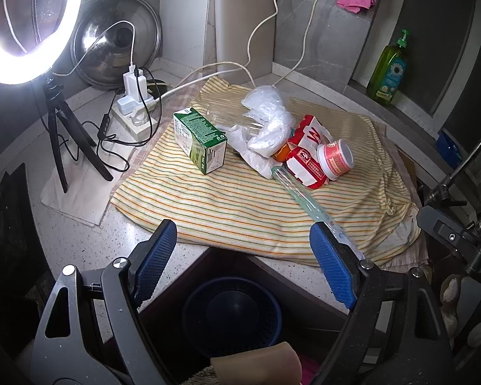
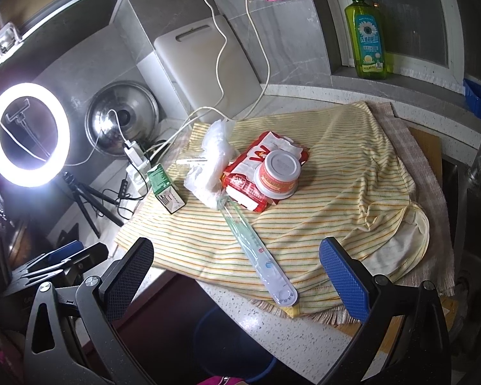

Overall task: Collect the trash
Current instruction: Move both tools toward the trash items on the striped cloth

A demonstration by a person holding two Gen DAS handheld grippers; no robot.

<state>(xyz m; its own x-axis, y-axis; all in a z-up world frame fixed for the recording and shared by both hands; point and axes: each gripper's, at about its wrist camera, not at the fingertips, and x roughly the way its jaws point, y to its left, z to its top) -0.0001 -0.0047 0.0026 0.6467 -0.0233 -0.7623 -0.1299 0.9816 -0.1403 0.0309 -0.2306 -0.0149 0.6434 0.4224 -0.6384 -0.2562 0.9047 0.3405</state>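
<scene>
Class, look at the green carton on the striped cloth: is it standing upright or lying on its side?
Lying on its side. The green carton rests lengthwise on the striped cloth, its end panel facing the camera.

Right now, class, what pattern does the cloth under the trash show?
The cloth is pale yellow with thin orange and green stripes, clearest in the right wrist view.

Carton (image 1: 202, 139) left of bag (image 1: 266, 125) and wrapper (image 1: 308, 157) on cloth (image 1: 240, 211), cup (image 1: 335, 158) atop wrapper.
</scene>
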